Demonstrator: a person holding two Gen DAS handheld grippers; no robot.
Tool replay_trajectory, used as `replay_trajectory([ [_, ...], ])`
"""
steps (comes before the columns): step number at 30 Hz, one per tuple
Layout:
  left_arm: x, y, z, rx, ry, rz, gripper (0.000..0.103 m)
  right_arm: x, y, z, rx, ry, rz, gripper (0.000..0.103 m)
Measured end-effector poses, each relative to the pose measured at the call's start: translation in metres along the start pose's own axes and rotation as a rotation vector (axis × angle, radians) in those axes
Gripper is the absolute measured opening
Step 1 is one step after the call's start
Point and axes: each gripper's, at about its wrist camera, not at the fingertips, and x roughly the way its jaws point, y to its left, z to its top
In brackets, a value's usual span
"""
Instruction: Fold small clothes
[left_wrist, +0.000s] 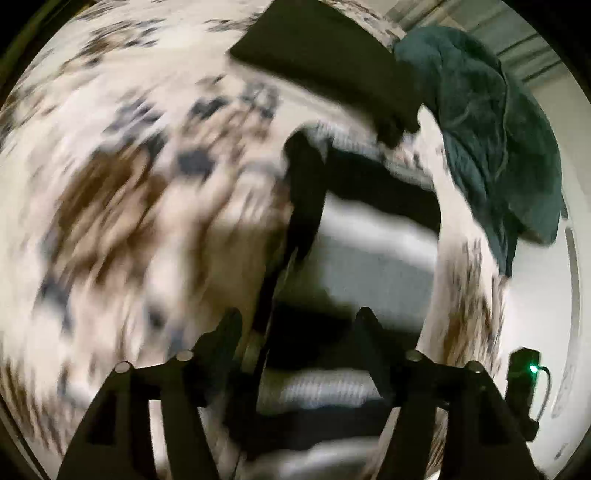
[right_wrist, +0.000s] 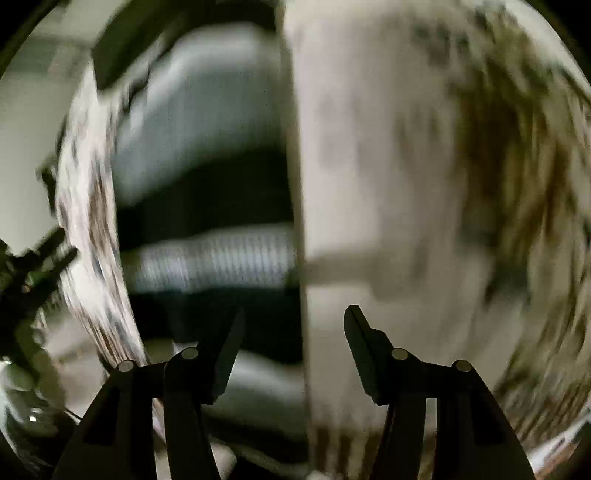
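Both views pretty blurry. Grey-and-black striped knit garment (left_wrist: 369, 236) lies at 12 o'clock from left gripper (left_wrist: 299, 328), fingers spread, holding nothing. Right gripper (right_wrist: 293, 325) also spread, stripes (right_wrist: 207, 206) toward 11 o'clock. Long axis runs away from left gripper; left looks nearer.

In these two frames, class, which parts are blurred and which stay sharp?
Left wrist view: the patterned bedspread smears in rotational streaks; the teal garment and the left hand-held gripper look fairly crisp. Right wrist view: the striped garment and the patterned surface are streaked, only the right hand-held gripper sharp; fisheye bending in both.
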Motion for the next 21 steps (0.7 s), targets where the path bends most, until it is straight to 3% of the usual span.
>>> replay_trajectory([
  [4,0.060,-0.006,0.083,-0.010,0.015,-0.029,0.062,-0.025,0.001,0.097,0.064,-0.153,0.052,0.058],
  [7,0.108,-0.004,0.125,0.009,0.060,-0.017,0.060,-0.024,0.008,0.157,0.105,-0.194,0.088,0.064],
  [9,0.124,-0.006,0.140,0.026,0.062,-0.051,0.035,-0.013,0.021,0.196,0.130,-0.200,0.096,0.064],
  [10,0.128,-0.009,0.147,0.047,0.053,-0.069,0.011,-0.009,0.027,0.213,0.137,-0.198,0.100,0.064],
  [11,0.124,-0.011,0.150,0.062,0.039,-0.069,0.011,-0.004,0.031,0.225,0.147,-0.199,0.104,0.063],
  [12,0.120,-0.015,0.153,0.083,0.013,-0.074,0.011,0.001,0.034,0.232,0.160,-0.203,0.122,0.039],
  [13,0.118,-0.017,0.155,0.094,-0.005,-0.085,0.011,0.005,0.041,0.236,0.171,-0.229,0.115,0.004],
  [17,0.121,-0.023,0.173,0.119,-0.014,-0.117,0.011,-0.010,0.054,0.253,0.164,-0.333,-0.036,0.003],
  [21,0.154,-0.018,0.187,0.114,0.035,-0.096,0.011,0.000,0.047,0.262,0.196,-0.335,-0.080,0.003],
])
